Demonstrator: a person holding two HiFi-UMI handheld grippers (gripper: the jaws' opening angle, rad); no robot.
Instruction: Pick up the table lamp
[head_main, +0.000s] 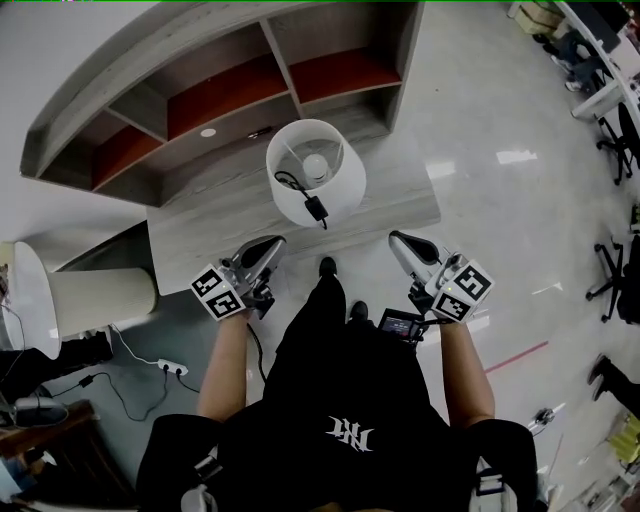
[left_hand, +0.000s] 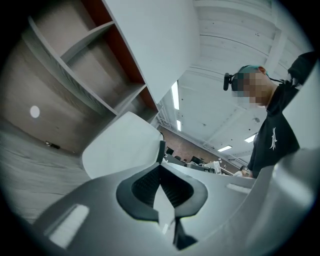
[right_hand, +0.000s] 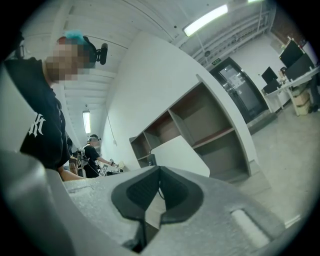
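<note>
**A:** On the table (head_main: 200, 240), in front of the shelf (head_main: 215, 100), the lamp (head_main: 315, 165) stands upright, a little beyond the two grippers and between them.

**B:** And the jaws?

**A:** Both are clenched, with nothing in either. The left gripper (head_main: 272, 243) and right gripper (head_main: 396, 240) sit near the table's front edge, one to each side of the shade, neither touching it.

**B:** How would you take it?

**A:** I'd judge both must open first. The shade is wide and looks thin, so a one-sided squeeze could dent or tip it. Better to go low for the base, or press the shade evenly from both sides and lift straight.

**B:** Mind the cord (head_main: 290, 182).

**A:** Yes. It lies across the shade's top, and the plug (head_main: 317, 209) hangs over the near rim, so it may slide off in a lift.

**B:** Is the base visible?

**A:** No. From above the shade covers it, and in each gripper view the jaws block the lamp's lower part. There is probably a stem underneath, but I can't confirm it.
</note>
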